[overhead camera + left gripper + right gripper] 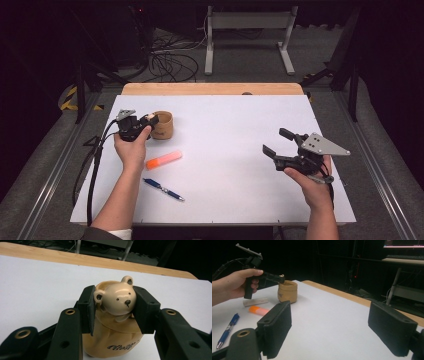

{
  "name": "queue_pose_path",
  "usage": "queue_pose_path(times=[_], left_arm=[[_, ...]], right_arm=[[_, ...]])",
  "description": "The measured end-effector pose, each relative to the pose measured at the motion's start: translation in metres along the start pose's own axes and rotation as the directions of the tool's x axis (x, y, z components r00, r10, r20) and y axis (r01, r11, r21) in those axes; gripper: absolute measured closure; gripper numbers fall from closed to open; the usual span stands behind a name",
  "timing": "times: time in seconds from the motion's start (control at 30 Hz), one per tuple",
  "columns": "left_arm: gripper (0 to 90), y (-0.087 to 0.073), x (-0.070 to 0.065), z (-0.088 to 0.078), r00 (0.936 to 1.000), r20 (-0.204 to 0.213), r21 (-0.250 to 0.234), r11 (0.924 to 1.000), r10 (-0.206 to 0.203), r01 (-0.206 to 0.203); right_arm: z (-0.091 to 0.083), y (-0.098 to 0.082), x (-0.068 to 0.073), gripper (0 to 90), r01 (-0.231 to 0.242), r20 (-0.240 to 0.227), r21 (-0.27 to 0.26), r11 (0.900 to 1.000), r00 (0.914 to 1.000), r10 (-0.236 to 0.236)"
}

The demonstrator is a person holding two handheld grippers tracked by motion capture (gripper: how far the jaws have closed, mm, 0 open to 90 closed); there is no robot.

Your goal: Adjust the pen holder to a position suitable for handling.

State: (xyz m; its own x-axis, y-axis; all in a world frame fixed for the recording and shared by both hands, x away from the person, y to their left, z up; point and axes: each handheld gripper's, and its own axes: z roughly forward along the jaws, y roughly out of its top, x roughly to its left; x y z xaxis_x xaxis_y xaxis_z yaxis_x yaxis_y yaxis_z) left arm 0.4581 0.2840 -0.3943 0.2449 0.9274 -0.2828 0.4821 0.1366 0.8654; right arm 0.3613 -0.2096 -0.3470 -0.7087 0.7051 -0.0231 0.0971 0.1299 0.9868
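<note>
**Bear figure clamped over the tan pouch**

In the upper left of the high view, the left gripper (148,119) grips a cream bear head (119,300); its pads press both sides of the head, directly above the mouth of the tan pouch (113,340). At the right of that view, the right gripper (278,142) hangs above the white table (235,130), jaws wide apart with nothing between them.

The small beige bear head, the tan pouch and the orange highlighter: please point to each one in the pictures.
Small beige bear head (119,300): left gripper view, on its forehead.
Tan pouch (164,126): high view, on its side wall.
Orange highlighter (163,159): high view, on the middle of its body.
</note>
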Motion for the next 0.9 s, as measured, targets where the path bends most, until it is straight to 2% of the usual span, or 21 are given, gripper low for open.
queue_pose_path(times=[0.2,0.53,0.67,0.9], left_arm=[[56.2,-0.002,-0.009,0.001,0.9995,0.028,0.007,0.9998,0.017,-0.017],[56.2,-0.006,-0.033,0.005,0.9960,0.083,0.015,0.9993,0.034,-0.036],[56.1,-0.006,-0.044,0.006,0.9937,0.104,0.011,0.9990,0.042,-0.044],[56.1,-0.007,-0.067,0.010,0.9846,0.165,0.010,0.9981,0.058,-0.060]], right_arm=[[0.000,0.000,0.000,20.3,-0.001,-0.001,0.000,1.000,1.0000,0.001],[0.000,0.000,0.000,20.8,0.000,-0.002,-0.001,1.000,1.0000,0.000],[-0.001,0.000,0.000,21.0,-0.002,-0.002,-0.003,1.000,1.0000,0.002],[-0.001,0.000,0.000,21.0,-0.002,-0.003,-0.002,1.000,1.0000,0.002]])
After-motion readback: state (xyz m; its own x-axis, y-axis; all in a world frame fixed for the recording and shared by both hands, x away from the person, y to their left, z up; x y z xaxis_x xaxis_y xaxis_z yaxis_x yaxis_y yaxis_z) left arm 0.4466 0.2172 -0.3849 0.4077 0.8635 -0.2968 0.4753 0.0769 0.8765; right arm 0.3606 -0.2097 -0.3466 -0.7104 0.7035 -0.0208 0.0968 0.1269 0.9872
